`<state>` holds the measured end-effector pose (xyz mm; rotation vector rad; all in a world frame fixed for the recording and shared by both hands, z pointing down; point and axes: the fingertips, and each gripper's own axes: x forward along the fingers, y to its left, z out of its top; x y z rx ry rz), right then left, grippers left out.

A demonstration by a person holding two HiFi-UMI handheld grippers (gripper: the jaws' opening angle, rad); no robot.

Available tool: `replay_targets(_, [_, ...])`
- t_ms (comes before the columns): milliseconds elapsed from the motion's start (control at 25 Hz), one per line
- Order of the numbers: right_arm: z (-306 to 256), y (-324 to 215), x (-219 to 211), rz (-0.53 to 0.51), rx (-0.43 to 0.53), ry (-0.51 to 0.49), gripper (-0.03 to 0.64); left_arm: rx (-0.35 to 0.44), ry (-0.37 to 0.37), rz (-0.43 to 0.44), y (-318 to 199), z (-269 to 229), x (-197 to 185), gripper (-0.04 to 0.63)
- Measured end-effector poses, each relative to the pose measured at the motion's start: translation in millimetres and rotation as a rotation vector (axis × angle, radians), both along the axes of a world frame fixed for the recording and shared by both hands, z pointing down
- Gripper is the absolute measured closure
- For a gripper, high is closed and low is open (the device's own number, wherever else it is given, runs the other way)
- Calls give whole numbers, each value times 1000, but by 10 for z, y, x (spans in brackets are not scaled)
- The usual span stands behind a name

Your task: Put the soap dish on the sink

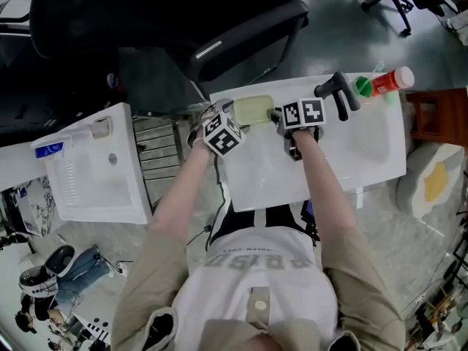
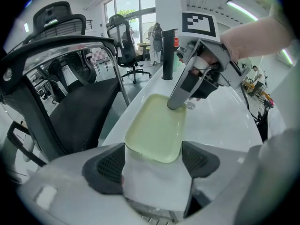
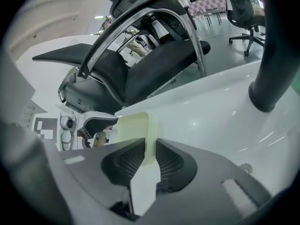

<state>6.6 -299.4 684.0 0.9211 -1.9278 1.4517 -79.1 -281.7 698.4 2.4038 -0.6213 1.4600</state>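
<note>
We face one white sink [image 1: 380, 152], a second sink [image 1: 95, 196] leftward, one black chair [image 1: 219, 28], and a grey floor [image 1: 344, 35]. Our left tongs [image 1: 232, 117] and right tongs [image 1: 280, 117] each pinch the one soap dish [image 1: 254, 110].

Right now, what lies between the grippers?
The pale green rectangular soap dish at the rim of the white sink, spanning left gripper to right gripper; head view shows it.

Glossy white sink [image 1: 365, 152]; matt, seemingly plastic soap dish [image 2: 157, 128].

Both arms [image 1: 325, 196] are reaching forward and pointing downward; left gripper [image 2: 153, 154] is clamping the dish [image 2: 157, 125] across its near end; right gripper [image 3: 150, 148] is pinching the dish's opposite rim.
</note>
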Motion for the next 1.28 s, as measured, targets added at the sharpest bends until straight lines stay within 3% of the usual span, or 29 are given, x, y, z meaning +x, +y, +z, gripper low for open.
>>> replay_targets(560, [-2, -51, -3, 3, -19, 45, 531, -50, 18, -30, -1, 16, -40, 198])
replay_targets(1280, [-16, -110, -5, 41, -5, 20, 456, -53, 27, -29, 0, 38, -96, 198])
